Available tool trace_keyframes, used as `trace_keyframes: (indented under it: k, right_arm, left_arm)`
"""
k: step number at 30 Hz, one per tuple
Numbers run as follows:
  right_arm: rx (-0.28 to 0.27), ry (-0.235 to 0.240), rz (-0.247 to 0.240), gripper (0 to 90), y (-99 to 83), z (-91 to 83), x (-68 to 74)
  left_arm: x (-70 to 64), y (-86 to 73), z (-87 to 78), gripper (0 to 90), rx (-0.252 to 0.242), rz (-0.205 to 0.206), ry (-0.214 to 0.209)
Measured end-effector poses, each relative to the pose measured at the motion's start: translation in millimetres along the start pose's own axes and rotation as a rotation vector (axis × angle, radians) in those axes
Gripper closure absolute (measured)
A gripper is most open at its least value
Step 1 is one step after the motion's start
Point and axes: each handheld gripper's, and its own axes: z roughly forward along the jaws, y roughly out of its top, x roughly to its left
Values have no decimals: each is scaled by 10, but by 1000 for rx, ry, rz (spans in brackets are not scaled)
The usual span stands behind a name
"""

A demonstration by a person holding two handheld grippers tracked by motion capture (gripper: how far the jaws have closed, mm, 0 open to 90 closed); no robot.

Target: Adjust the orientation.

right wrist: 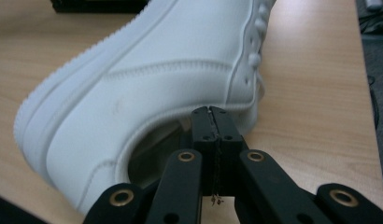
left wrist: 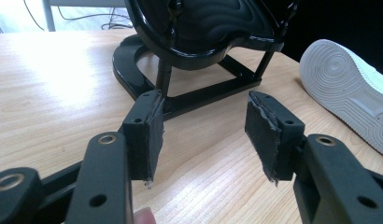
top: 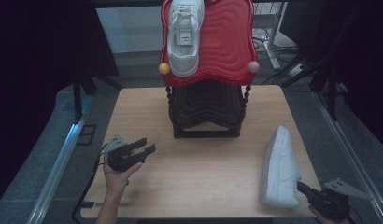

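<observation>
Two white sneakers on the scene: one (top: pixel 279 168) lies on its side near the right edge of the wooden table (top: pixel 199 172), sole turned toward the left, heel at the near edge; the other (top: pixel 185 35) sits upright on the red top tray (top: pixel 227 46) of a two-tier shoe rack (top: pixel 206 100), toe toward the person; below it the rack's black lower tier (top: pixel 206 105) holds nothing visible. Two small knobs on the red tray's front corners — yellow (top: pixel 164 68) at the left, pink (top: pixel 253 66) at the right. Two hand-held grippers: the left gripper (top: pixel 146 145) hovers over the table's left part in a person's hand (top: pixel 116 175), jaws well apart with nothing between them; in the left gripper view its worn pads (left wrist: pixel 154 135) frame the rack's black base (left wrist: pixel 189 93), and the fallen sneaker's ribbed sole shows far right. The right gripper (top: pixel 302 187) sits at the near right corner, its tip at the fallen sneaker's heel; in the right gripper view the jaws are pressed together with the pads meeting right at the shoe's collar opening — whether they pinch the collar edge cannot be told. The rack stands between the table's middle and the far edge; the fallen sneaker is well apart from it; table between the left gripper and the sneaker is bare wood. Sneaker look: plain white leather, stitched panels, serrated midsole edge, low top; laces at the far end, partly out of view.
</observation>
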Motion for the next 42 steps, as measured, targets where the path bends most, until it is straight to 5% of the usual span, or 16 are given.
trace_keyframes:
  k: [5, 16, 24, 31, 33, 38, 42]
  right_arm:
    - [38, 39, -11, 892, -20, 55, 7]
    - [-23, 33, -32, 892, 68, 54, 158]
    - [-42, 73, -69, 892, 206, 102, 310]
    - [27, 120, -170, 892, 323, 446, 612]
    - [-3, 191, -143, 892, 364, 521, 688]
    - [20, 150, -251, 893, 424, 592, 900]
    - [-1, 154, -237, 891, 415, 515, 878]
  left_arm:
    - [-12, -21, 16, 474, 10, 6, 1]
    - [8, -81, 31, 473, 20, -10, -15]
    - [46, -109, 35, 473, 22, -44, -27]
    - [44, -125, 41, 473, 29, -47, -32]
    - [44, -129, 42, 473, 32, -44, -32]
    - [41, -126, 31, 473, 28, -44, -36]
    - [38, -129, 34, 473, 30, -43, -38]
